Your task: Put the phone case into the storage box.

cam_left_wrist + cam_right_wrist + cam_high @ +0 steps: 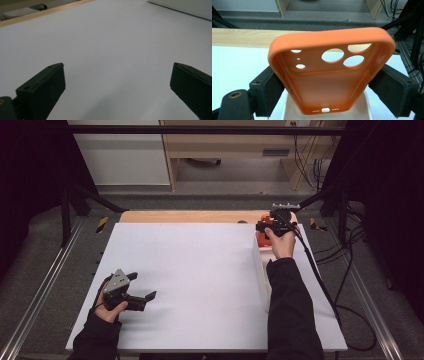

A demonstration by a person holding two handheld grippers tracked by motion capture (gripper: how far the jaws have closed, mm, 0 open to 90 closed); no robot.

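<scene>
An orange phone case with round camera holes stands upright between the two black jaws of my right gripper, which press on its long sides. Its open inside faces the camera, and its lower end sits over a white box. In the high view the right gripper is at the table's far right with the orange case under it, at the far end of the long white box. My left gripper rests at the near left, its jaws open and nothing between them.
A white board covers the table, with a wooden strip along its far edge. A black cable trails from the right gripper over the right side. Metal rails and dark frame legs flank the table.
</scene>
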